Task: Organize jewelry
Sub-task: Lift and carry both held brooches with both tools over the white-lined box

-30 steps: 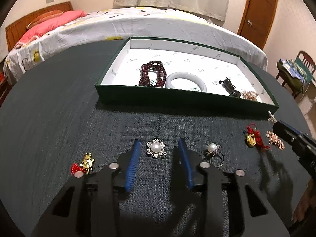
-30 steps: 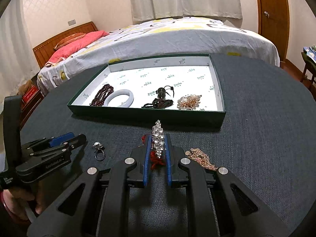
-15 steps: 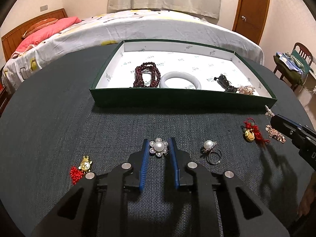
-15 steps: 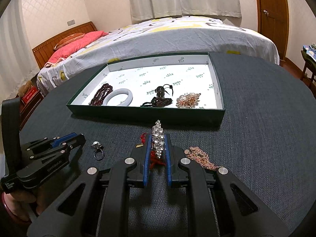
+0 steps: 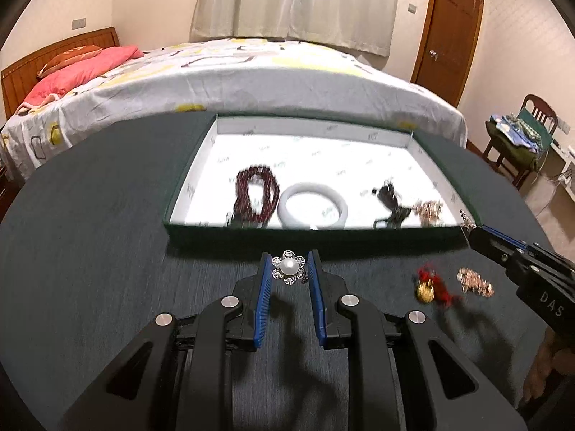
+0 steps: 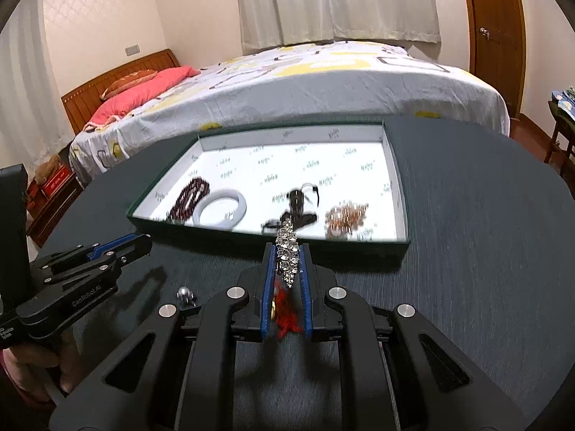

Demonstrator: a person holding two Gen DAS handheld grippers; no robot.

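A: Two pieces are being carried at once. The left hand-held gripper point(image 5: 289, 269) is closing its blue pads on the pearl flower brooch point(image 5: 288, 270), which is sitting between the fingertips just short of the green tray point(image 5: 323, 239). The right hand-held gripper point(image 6: 287, 262) is pinching the crystal brooch point(image 6: 286, 251) narrowly, with the brooch standing on edge and poking out past the tips.

B: What are you worrying about?

A: The pearl brooch is looking lightly held. The pads are touching only its petal edges, so I judge it could be slipping out over the tray wall. The crystal piece is gripped near its lower end, and a tilt could be levering it loose.

B: And inside the tray?

A: The dark red bead bracelet point(image 5: 257, 194), white bangle point(image 5: 313, 206), black cord pendant point(image 5: 390, 201) and rose-gold cluster point(image 5: 429, 210) are crowding the near side. A careless drop could be landing on them and tangling.

B: Anything unclear?

A: Plenty is blurring. The red-tasselled gold charm point(image 5: 433, 287) and rose-gold chain point(image 5: 474, 282) on the desk point(image 5: 90, 251) are smeared. In the right view the red tassel is showing between the fingers, but I cannot tell whether it is lying below or caught. A pearl ring point(image 6: 185, 294) is half hiding behind the gripper body.
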